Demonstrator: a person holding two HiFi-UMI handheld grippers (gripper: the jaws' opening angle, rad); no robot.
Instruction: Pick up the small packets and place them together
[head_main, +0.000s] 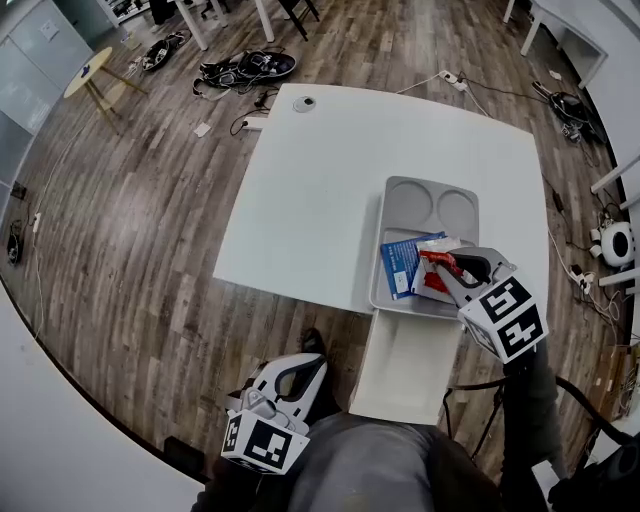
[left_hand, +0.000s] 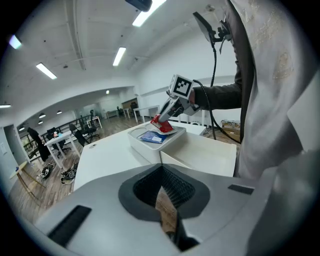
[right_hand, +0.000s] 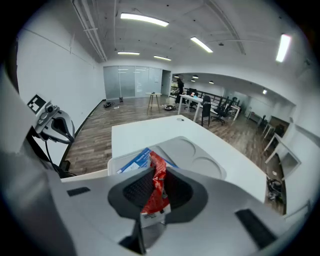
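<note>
The right gripper is closed on one end of a crumpled red packet, holding it over the near section of the grey tray, just above a blue packet lying flat there. The pinch looks thin, so the packet could slip out early. If let go too high or too close to the near rim, it might drop onto the white box beside the tray instead of next to the blue one. The left gripper hangs low by the person's lap, jaws together and empty, well clear. The white table is otherwise bare, and cables lie far off on the floor.
</note>
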